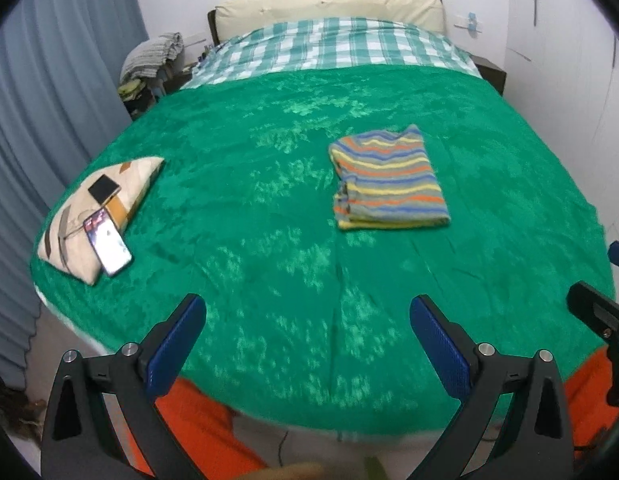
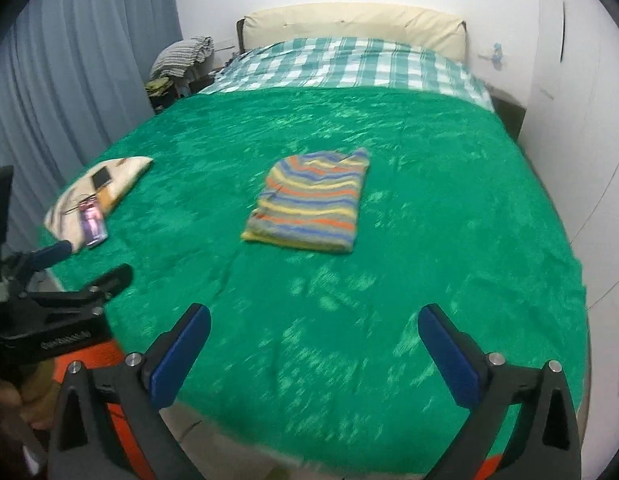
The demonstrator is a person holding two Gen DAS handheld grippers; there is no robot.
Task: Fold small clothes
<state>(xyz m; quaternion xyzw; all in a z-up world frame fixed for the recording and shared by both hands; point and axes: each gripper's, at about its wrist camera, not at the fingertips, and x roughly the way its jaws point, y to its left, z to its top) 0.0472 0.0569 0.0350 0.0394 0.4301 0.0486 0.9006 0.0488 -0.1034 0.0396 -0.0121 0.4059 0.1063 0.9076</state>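
On the left, a pillow (image 1: 97, 216) carried two phones. My left tongs (image 1: 307, 344) and right tongs (image 2: 314, 354) both gaped with nothing between them. The striped shirt (image 1: 389, 178) lay folded mid-bed on the green blanket (image 1: 269, 272), well beyond both; the folding looked finished.

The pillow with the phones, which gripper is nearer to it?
Left. The left gripper hangs at the bed's near edge, beside the pillow; the right gripper is farther right.
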